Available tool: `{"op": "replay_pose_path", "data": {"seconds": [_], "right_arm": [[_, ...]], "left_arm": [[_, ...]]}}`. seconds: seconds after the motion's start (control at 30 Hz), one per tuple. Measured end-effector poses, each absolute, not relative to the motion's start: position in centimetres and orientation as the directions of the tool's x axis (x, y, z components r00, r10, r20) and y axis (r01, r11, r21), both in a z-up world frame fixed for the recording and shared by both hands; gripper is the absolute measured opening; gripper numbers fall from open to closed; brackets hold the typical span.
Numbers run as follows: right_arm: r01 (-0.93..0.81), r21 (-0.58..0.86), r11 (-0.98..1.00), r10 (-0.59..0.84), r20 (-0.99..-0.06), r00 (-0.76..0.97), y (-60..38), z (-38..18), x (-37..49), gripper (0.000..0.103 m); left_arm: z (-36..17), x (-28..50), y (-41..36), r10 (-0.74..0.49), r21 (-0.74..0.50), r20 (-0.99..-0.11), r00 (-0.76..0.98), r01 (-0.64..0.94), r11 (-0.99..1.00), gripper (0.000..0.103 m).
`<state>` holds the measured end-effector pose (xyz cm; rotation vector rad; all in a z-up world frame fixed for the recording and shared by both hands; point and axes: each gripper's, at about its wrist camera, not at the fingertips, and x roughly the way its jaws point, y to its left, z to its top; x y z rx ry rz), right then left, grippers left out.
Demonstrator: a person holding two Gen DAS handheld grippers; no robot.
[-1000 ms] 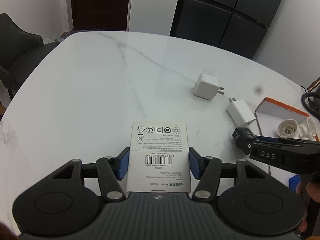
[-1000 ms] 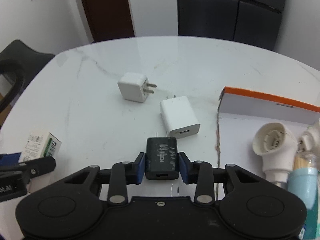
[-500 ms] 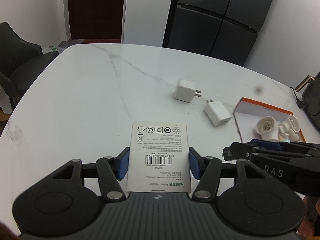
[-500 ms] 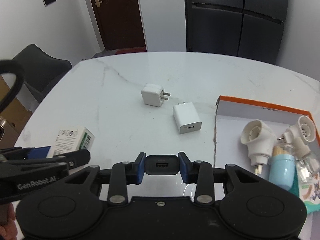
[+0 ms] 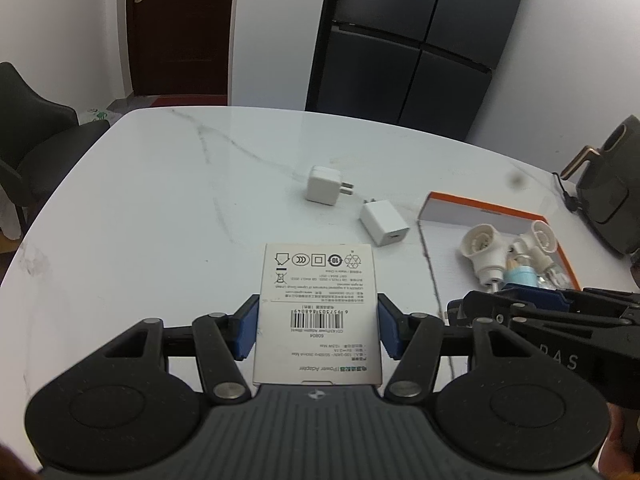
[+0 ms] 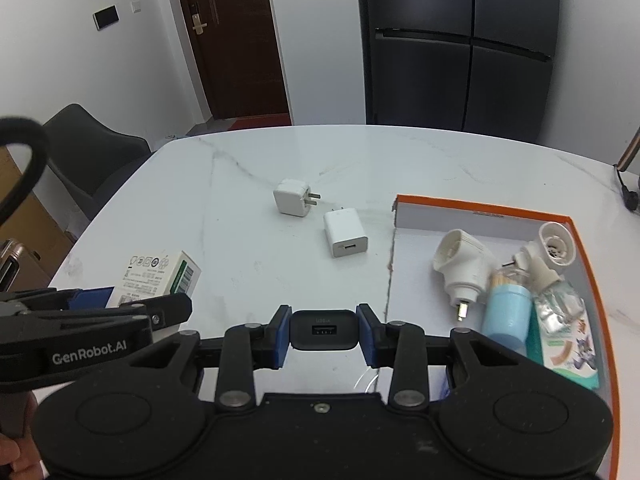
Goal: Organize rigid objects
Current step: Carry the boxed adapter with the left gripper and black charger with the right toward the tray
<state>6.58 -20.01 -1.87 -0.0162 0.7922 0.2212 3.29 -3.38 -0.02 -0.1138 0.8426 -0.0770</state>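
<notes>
Two chargers lie loose on the white marble table [image 5: 140, 208] in the left wrist view: a cube-shaped white charger [image 5: 323, 185] with its prongs pointing right, and just beside it, nearer and to the right, a flat white charger [image 5: 385, 223]. We see our left gripper [image 5: 317, 330] clamped on a white adapter box [image 5: 318, 316], its blue pads pressing both side faces, the printed label facing up. To the right sits an orange-rimmed tray [image 5: 480, 210] holding white lamp sockets [image 5: 482, 250] and a pale blue tube [image 5: 520, 278]. The right gripper [image 5: 472, 310] reaches in from the right edge, in front of the tray.

From the right wrist view, our right gripper [image 6: 324, 330] pinches a black charger [image 6: 324, 329] between its blue pads, USB port facing us, above the near table edge. The left gripper [image 6: 92, 300] enters at the left with the adapter box [image 6: 160, 272]. Both white chargers [image 6: 294, 199] [image 6: 346, 233] rest mid-table, left of the tray [image 6: 520, 212].
</notes>
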Motion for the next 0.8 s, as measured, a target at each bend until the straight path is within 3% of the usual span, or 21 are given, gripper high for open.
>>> {"op": "replay_pose_path", "data": {"seconds": [0.8], "right_arm": [[-0.141, 0.073, 0.987, 0.153, -0.677, 0.72, -25.7, -0.1, 1.9, 0.043]], "left_arm": [[0.9, 1.1, -9.3, -0.154, -0.137, -0.737, 0.658, 0.078, 0.988, 0.06]]}}
